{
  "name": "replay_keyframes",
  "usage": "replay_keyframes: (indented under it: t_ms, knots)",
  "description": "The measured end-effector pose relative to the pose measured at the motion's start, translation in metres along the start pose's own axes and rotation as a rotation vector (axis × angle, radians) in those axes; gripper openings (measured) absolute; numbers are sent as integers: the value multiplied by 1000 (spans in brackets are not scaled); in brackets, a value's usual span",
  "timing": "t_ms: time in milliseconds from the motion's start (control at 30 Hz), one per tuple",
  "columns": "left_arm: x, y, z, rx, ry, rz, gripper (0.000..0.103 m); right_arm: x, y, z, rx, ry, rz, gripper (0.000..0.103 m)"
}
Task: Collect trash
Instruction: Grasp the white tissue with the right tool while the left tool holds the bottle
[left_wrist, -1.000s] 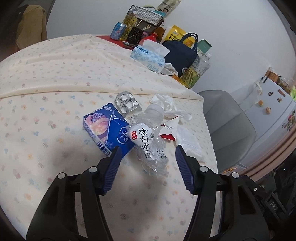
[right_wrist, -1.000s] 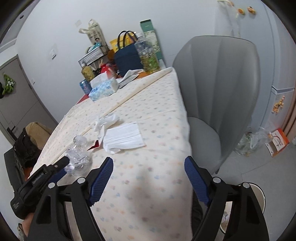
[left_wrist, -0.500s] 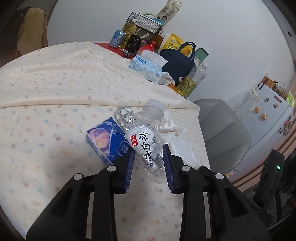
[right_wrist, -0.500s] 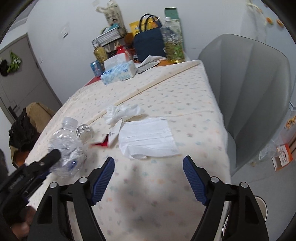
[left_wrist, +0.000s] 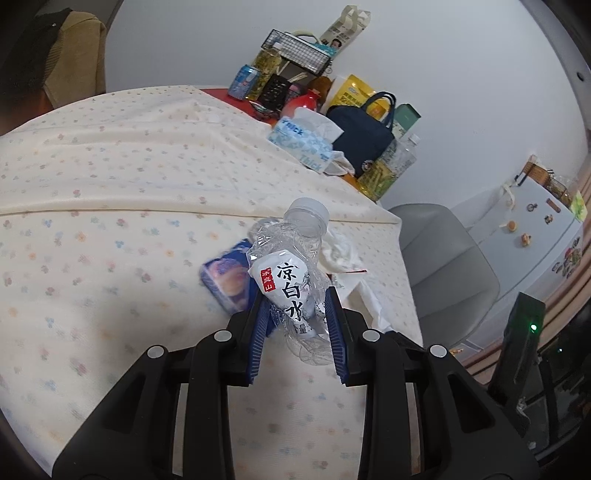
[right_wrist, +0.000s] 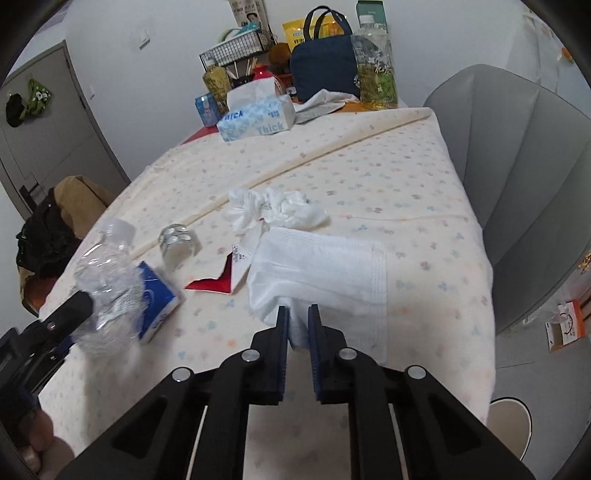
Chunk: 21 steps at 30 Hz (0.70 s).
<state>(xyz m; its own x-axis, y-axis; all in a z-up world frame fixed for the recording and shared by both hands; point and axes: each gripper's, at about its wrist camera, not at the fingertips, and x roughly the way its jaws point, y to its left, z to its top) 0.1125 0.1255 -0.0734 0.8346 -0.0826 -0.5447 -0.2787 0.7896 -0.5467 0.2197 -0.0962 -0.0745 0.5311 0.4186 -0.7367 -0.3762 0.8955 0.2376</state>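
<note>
My left gripper (left_wrist: 295, 306) is shut on a crushed clear water bottle (left_wrist: 288, 273) with a white label and holds it above the table; the bottle also shows in the right wrist view (right_wrist: 107, 273). My right gripper (right_wrist: 298, 317) is shut on the near edge of a white napkin (right_wrist: 325, 266) that lies on the floral tablecloth. Other trash lies around: a blue tissue pack (right_wrist: 157, 297), a red-and-white wrapper (right_wrist: 221, 277), a crumpled white tissue (right_wrist: 273, 210) and a silver blister pack (right_wrist: 177, 243).
At the table's far end stand a tissue box (right_wrist: 255, 118), a navy bag (right_wrist: 325, 70), a bottle of yellow liquid (right_wrist: 375, 70) and a wire basket (right_wrist: 236, 48). A grey chair (right_wrist: 517, 177) stands at the right of the table edge (right_wrist: 480, 240).
My left gripper closed on the bottle and lifted it off the table. My right gripper moved in over the table and closed on the napkin's edge.
</note>
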Motion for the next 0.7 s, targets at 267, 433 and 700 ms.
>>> replay_keyframes:
  t_ms: [267, 433, 700]
  knots:
    - [4, -32, -9, 50, 28, -77, 31, -49, -16, -20, 63, -41, 18, 9]
    - [5, -62, -19, 98, 48, -121, 31, -76, -33, -26, 91, -85, -1, 9]
    - [13, -105, -36, 163, 88, -172, 31, -110, -76, -37, 140, -125, -61, 9]
